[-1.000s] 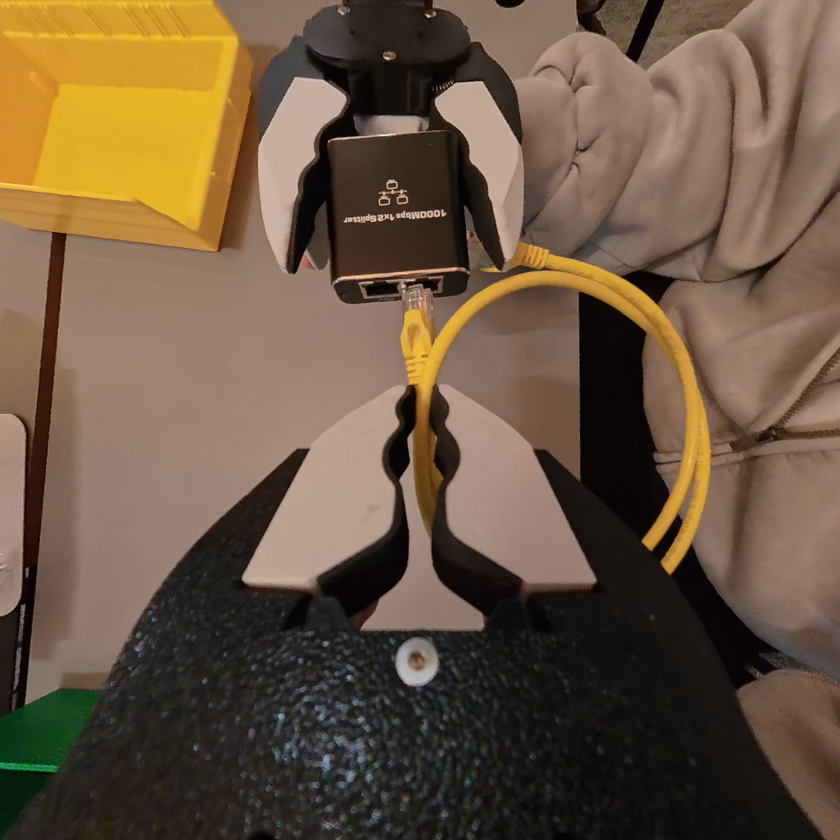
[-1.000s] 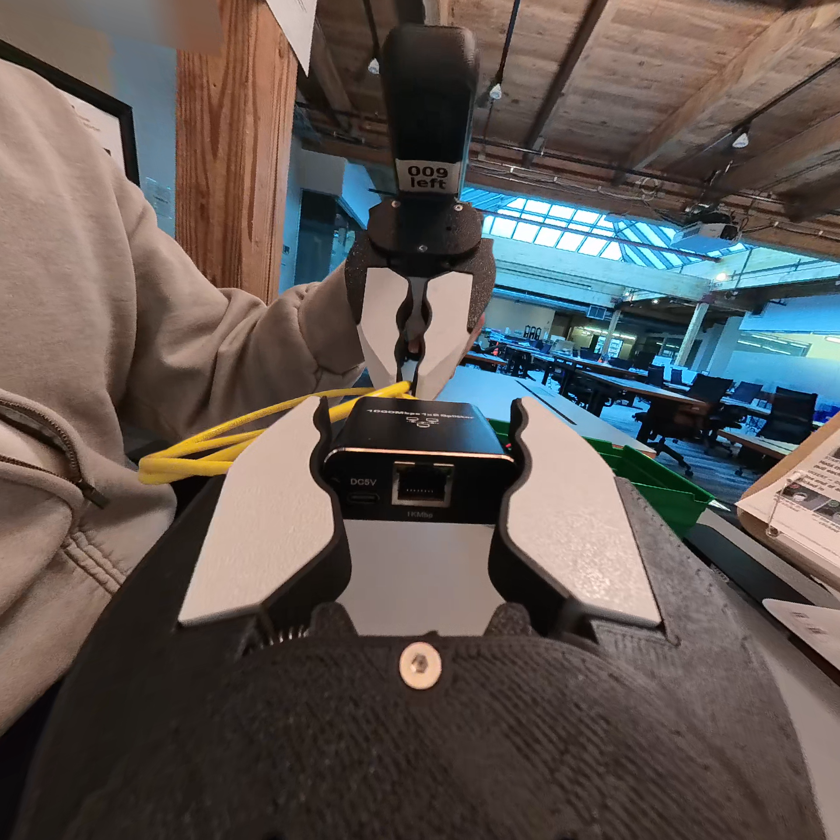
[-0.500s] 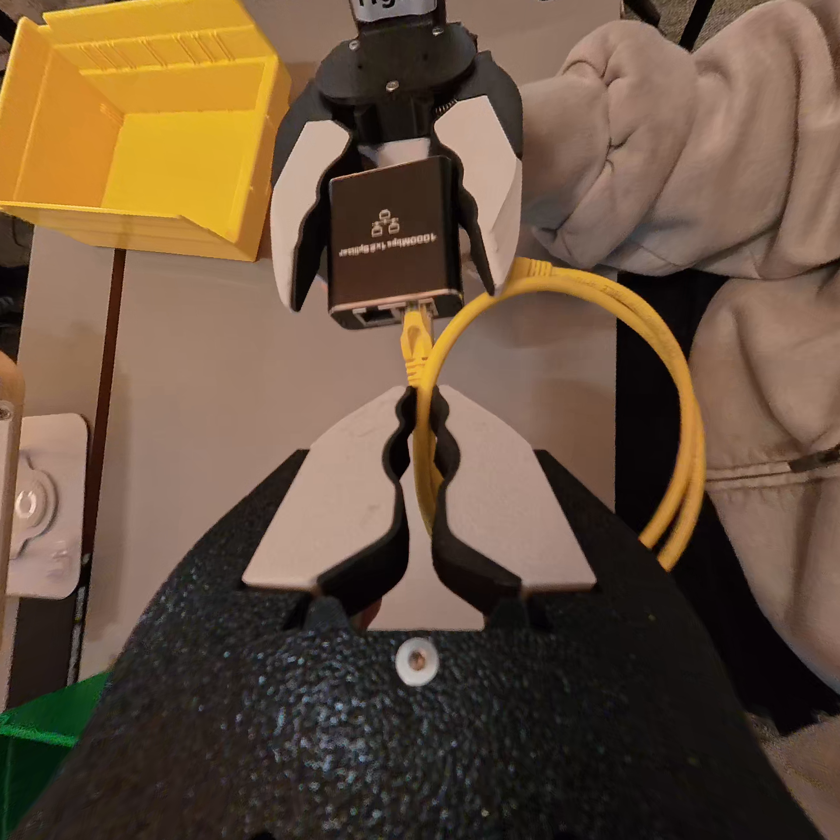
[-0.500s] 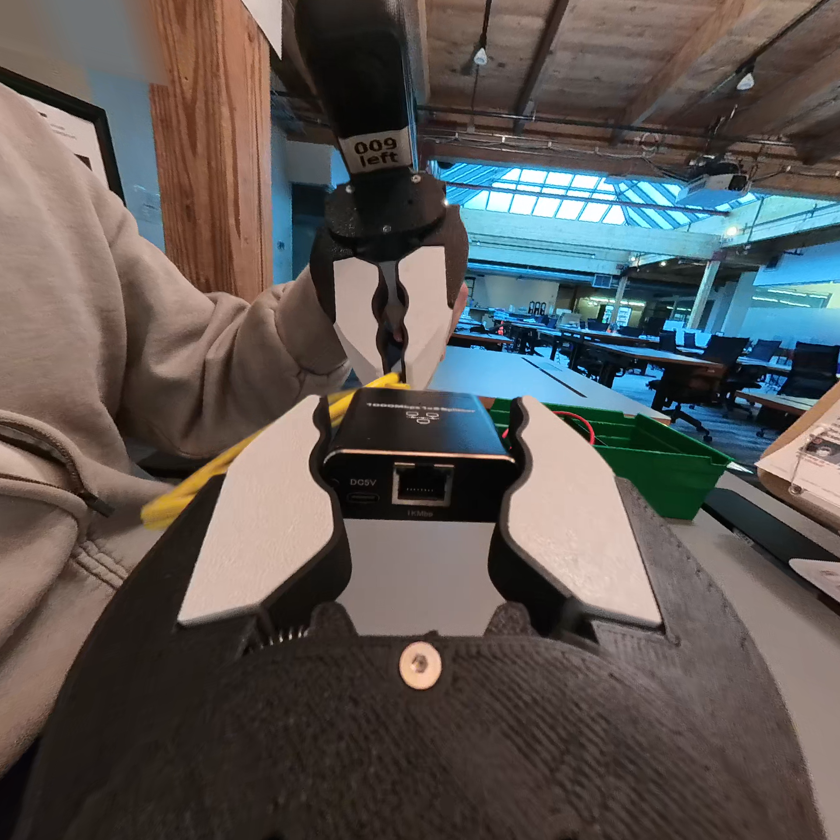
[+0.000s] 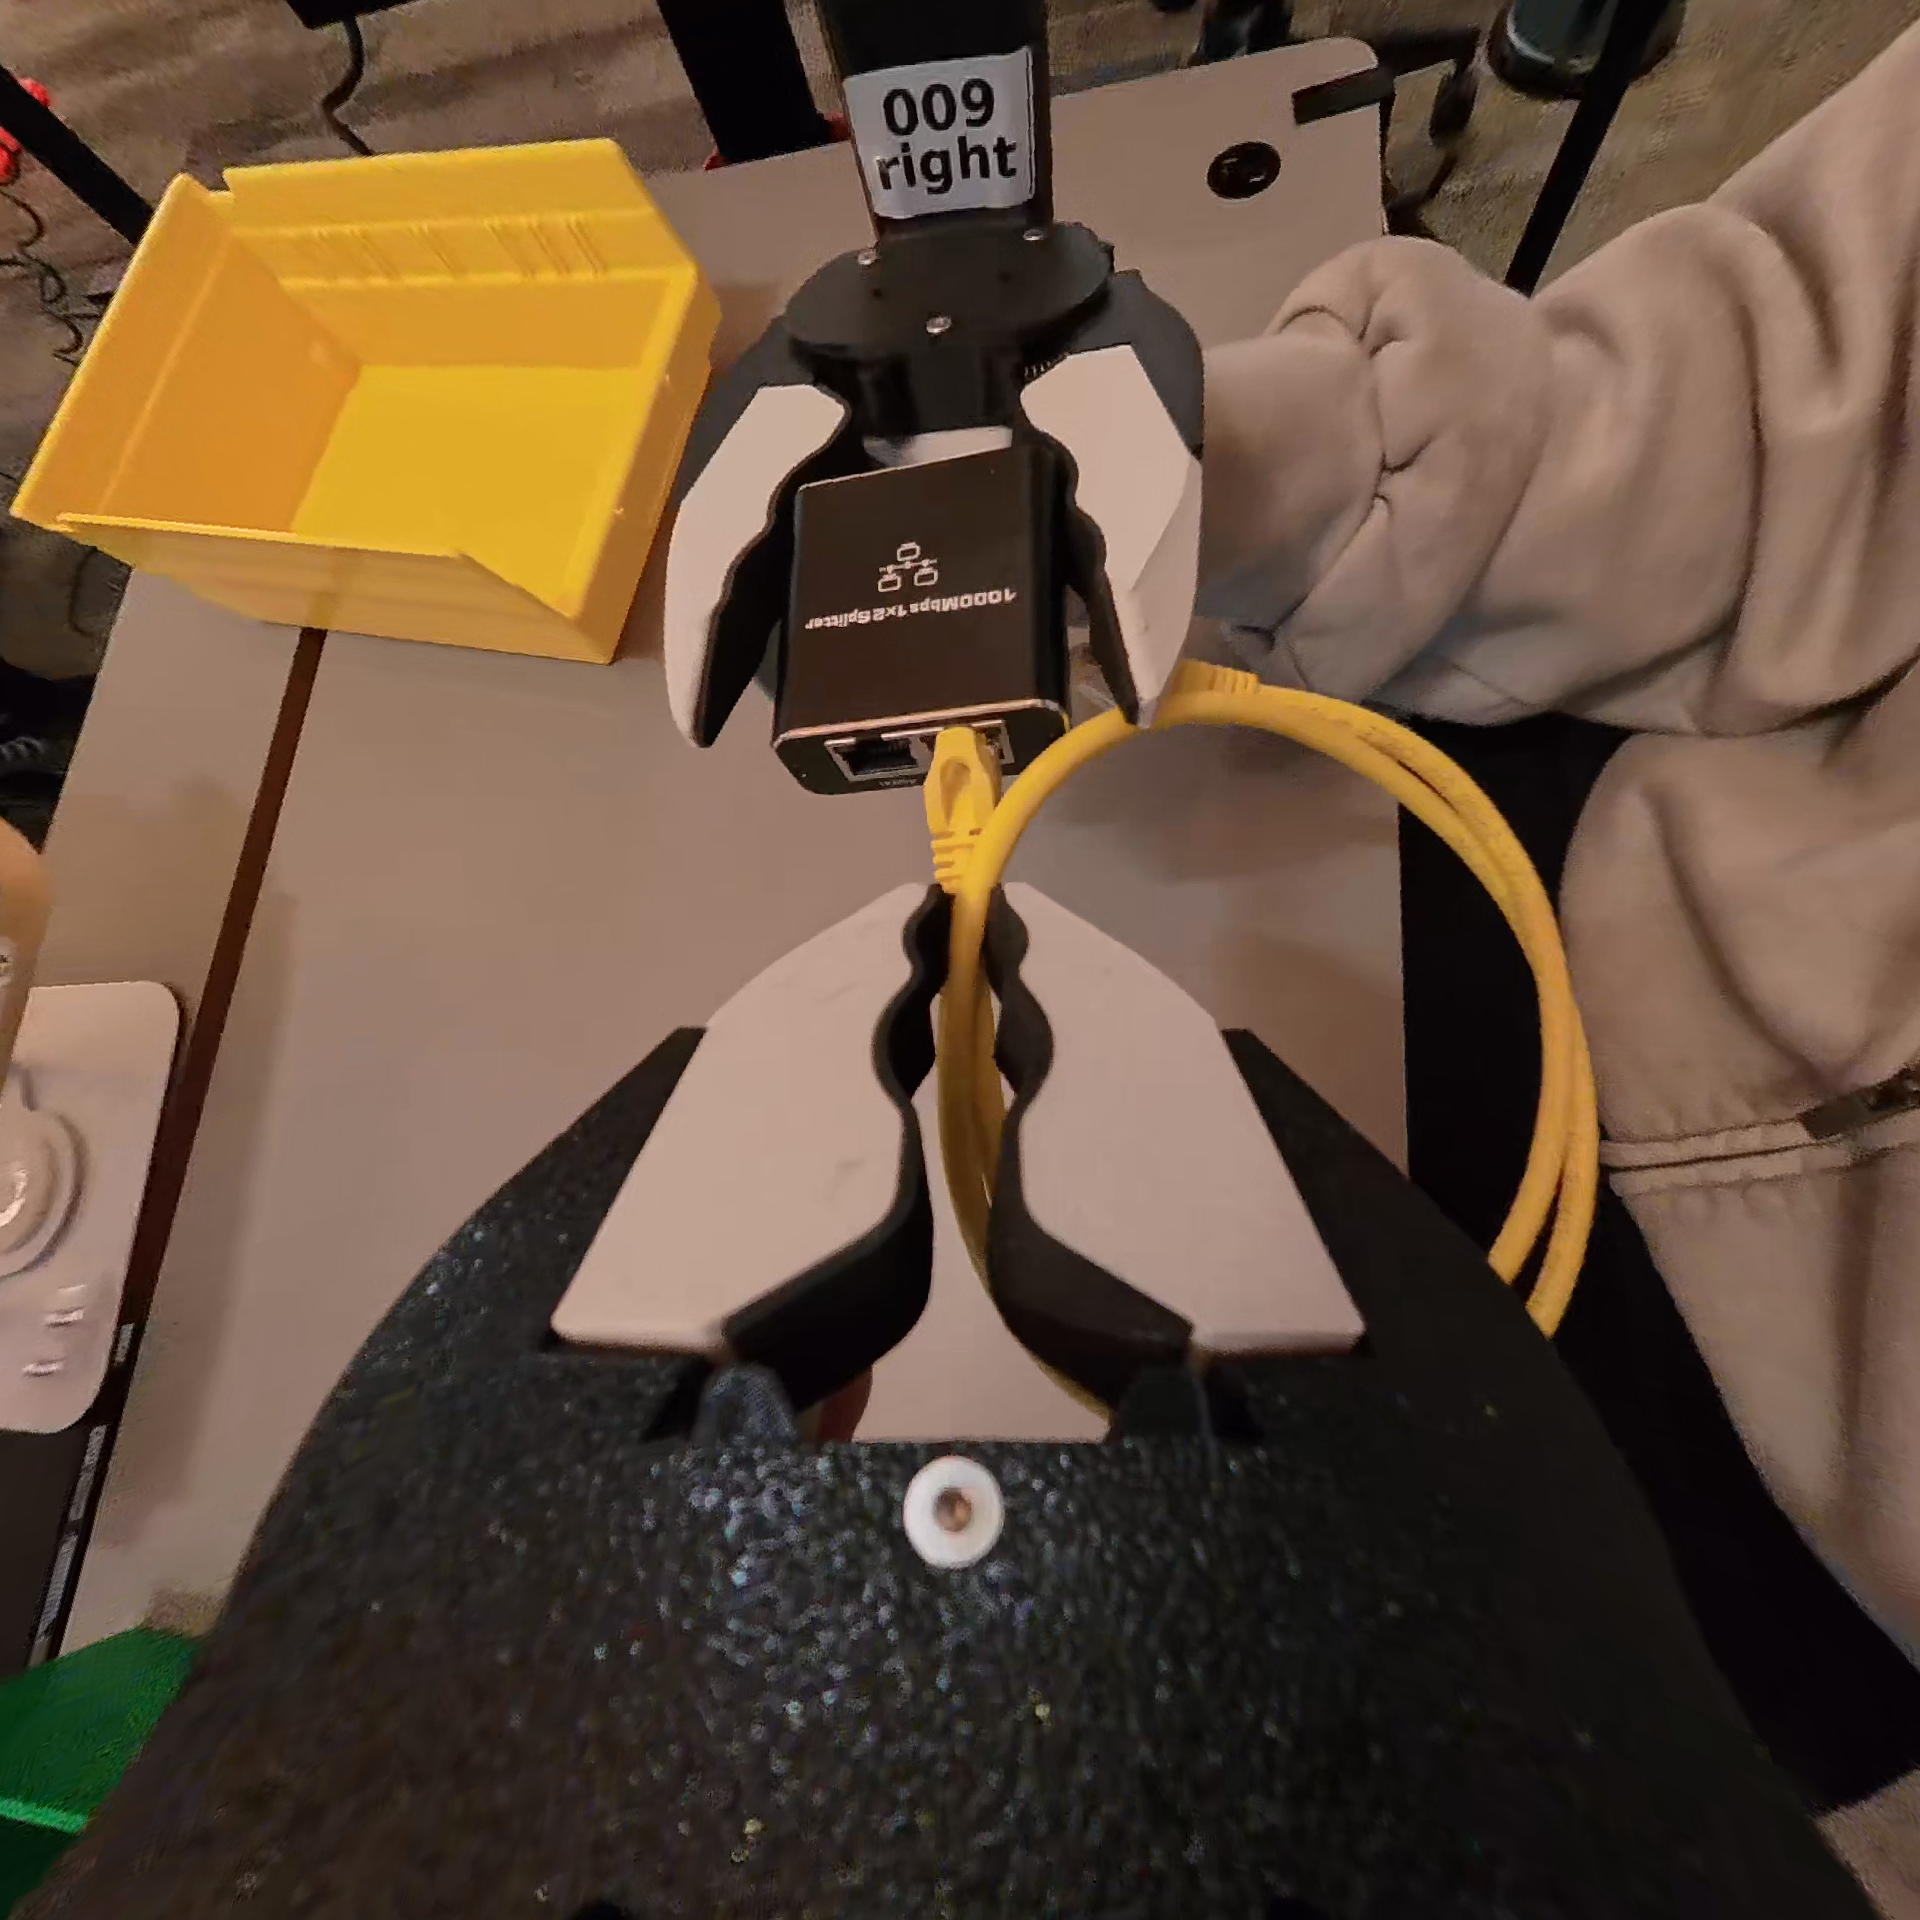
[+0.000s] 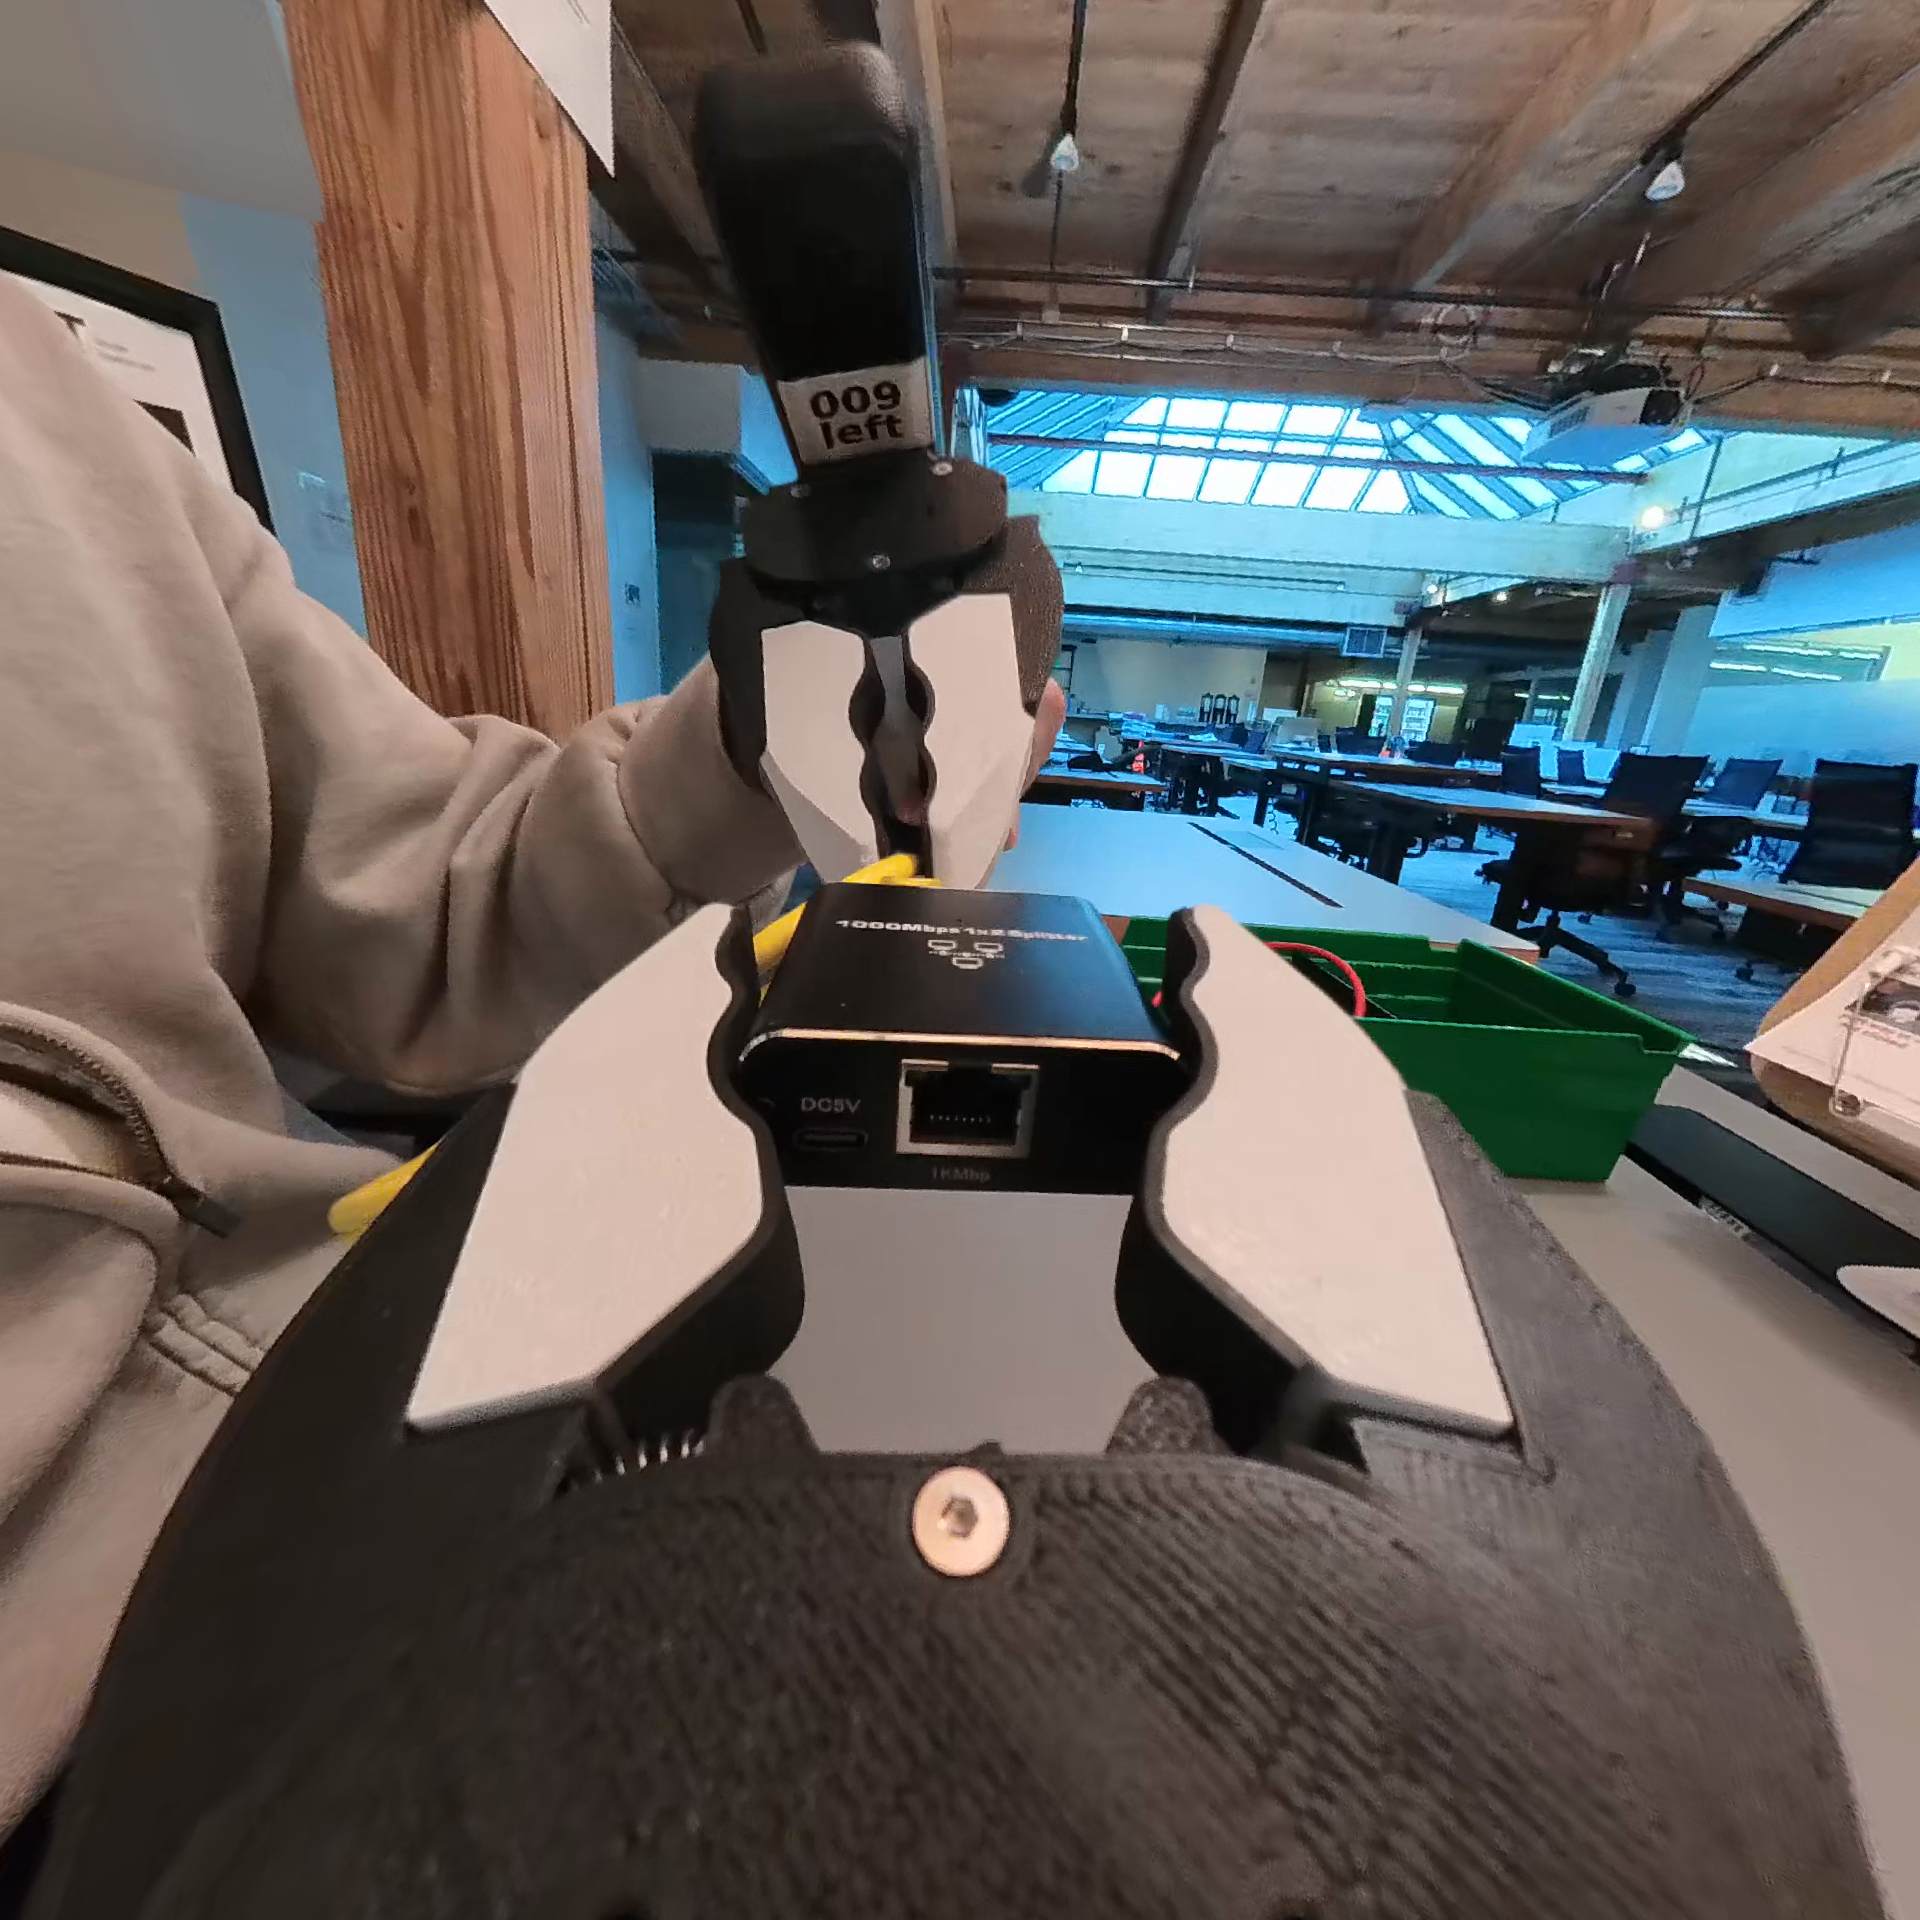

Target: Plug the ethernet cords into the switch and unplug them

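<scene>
My right gripper is shut on a small black switch and holds it above the table; the switch also shows in the left wrist view, its two-port face towards me. My left gripper is shut on a yellow ethernet cord just behind its plug. The plug sits in the switch's right-hand port; the left-hand port is empty. The cord loops off to the right and back. In the right wrist view the left gripper stands just behind the switch, and the switch's near face shows one empty port.
A yellow bin stands empty on the grey table at the far left. A green bin sits right of the switch. A person's grey sleeve fills the right side. A white device lies at the table's left edge. Both grippers' tips are close together, under 4 cm apart.
Both grippers have risen from the table, so more of the bin and table edges shows. The plug, short of the port a second ago, now sits in it. Both grips are unchanged.
</scene>
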`<state>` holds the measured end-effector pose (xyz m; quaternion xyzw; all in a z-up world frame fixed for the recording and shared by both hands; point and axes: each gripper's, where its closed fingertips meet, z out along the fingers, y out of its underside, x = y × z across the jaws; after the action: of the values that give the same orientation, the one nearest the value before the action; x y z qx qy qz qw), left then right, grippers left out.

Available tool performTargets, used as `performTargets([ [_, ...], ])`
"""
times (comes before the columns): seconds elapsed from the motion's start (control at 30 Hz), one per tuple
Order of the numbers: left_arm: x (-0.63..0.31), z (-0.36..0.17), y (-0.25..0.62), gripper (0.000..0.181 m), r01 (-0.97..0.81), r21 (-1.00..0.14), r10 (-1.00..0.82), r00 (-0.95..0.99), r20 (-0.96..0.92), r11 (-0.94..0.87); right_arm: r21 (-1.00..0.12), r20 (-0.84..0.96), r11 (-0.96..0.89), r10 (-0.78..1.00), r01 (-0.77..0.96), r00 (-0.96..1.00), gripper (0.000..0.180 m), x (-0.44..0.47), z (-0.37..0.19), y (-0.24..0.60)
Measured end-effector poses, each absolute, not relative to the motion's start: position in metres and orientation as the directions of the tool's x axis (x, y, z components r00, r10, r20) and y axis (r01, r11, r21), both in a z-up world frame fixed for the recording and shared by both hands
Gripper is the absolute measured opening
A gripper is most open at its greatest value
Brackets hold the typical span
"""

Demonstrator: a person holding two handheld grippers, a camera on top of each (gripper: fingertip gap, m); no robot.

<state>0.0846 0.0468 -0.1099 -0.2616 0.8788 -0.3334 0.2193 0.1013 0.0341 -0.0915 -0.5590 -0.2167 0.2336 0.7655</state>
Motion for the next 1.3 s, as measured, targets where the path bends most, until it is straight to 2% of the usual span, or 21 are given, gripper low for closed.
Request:
performTargets([
  [0.13, 0.083, -0.112, 0.044, 0.007, -0.304, -0.739, -0.611, -0.771, -0.18, 0.602, -0.948, 0.114, 0.303, 0.601, -0.094, 0.791, 0.076, 0.1, -0.09, 0.03],
  [0.27, 0.085, -0.101, 0.047, 0.014, -0.277, -0.858, -0.684, -0.721, -0.111, 0.432, -0.946, 0.144, 0.32, 0.546, -0.047, 0.825, 0.077, 0.109, -0.084, 0.026],
  [0.37, 0.083, -0.086, 0.068, 0.039, -0.251, -0.935, -0.761, -0.648, -0.03, 0.25, -0.949, 0.127, 0.312, 0.496, -0.039, 0.859, 0.077, 0.128, -0.084, 0.018],
  [0.43, 0.08, -0.077, 0.097, 0.051, -0.235, -0.962, -0.824, -0.567, 0.02, 0.139, -0.944, 0.111, 0.326, 0.466, -0.054, 0.878, 0.076, 0.141, -0.084, 0.011],
  [0.5, 0.075, -0.073, 0.143, 0.051, -0.239, -0.968, -0.897, -0.44, 0.042, 0.071, -0.938, 0.109, 0.342, 0.448, -0.056, 0.888, 0.076, 0.149, -0.082, 0.005],
  [0.57, 0.068, -0.08, 0.204, 0.046, -0.295, -0.951, -0.961, -0.275, -0.003, 0.088, -0.939, 0.121, 0.342, 0.447, -0.044, 0.886, 0.076, 0.151, -0.082, 0.001],
  [0.63, 0.057, -0.098, 0.266, 0.044, -0.414, -0.897, -0.983, -0.156, -0.101, 0.158, -0.933, 0.126, 0.356, 0.449, -0.047, 0.885, 0.076, 0.151, -0.08, 0.0],
  [0.7, 0.043, -0.128, 0.319, 0.045, -0.576, -0.79, -0.978, -0.12, -0.173, 0.21, -0.93, 0.127, 0.364, 0.465, -0.059, 0.876, 0.076, 0.148, -0.08, 0.001],
  [0.77, 0.031, -0.16, 0.364, 0.043, -0.733, -0.66, -0.981, -0.058, -0.183, 0.166, -0.933, 0.124, 0.354, 0.479, -0.061, 0.869, 0.076, 0.145, -0.082, 0.004],
  [0.83, 0.027, -0.187, 0.388, 0.042, -0.814, -0.57, -0.988, -0.034, -0.151, 0.115, -0.933, 0.127, 0.354, 0.487, -0.063, 0.864, 0.076, 0.142, -0.082, 0.006],
  [0.97, 0.039, -0.227, 0.4, 0.037, -0.879, -0.476, -0.999, -0.021, -0.036, 0.036, -0.931, 0.127, 0.358, 0.508, -0.075, 0.852, 0.076, 0.137, -0.08, 0.008],
  [1.07, 0.055, -0.246, 0.405, 0.035, -0.907, -0.419, -0.999, -0.022, -0.03, 0.032, -0.938, 0.128, 0.34, 0.508, -0.062, 0.852, 0.076, 0.135, -0.082, 0.01],
  [1.17, 0.067, -0.264, 0.418, 0.034, -0.948, -0.316, -0.997, -0.008, -0.082, 0.034, -0.944, 0.131, 0.326, 0.506, -0.049, 0.852, 0.076, 0.135, -0.085, 0.012],
  [1.3, 0.073, -0.281, 0.429, 0.031, -0.973, -0.186, -0.976, -0.102, -0.193, 0.138, -0.948, 0.13, 0.316, 0.493, -0.038, 0.86, 0.076, 0.136, -0.089, 0.013],
])
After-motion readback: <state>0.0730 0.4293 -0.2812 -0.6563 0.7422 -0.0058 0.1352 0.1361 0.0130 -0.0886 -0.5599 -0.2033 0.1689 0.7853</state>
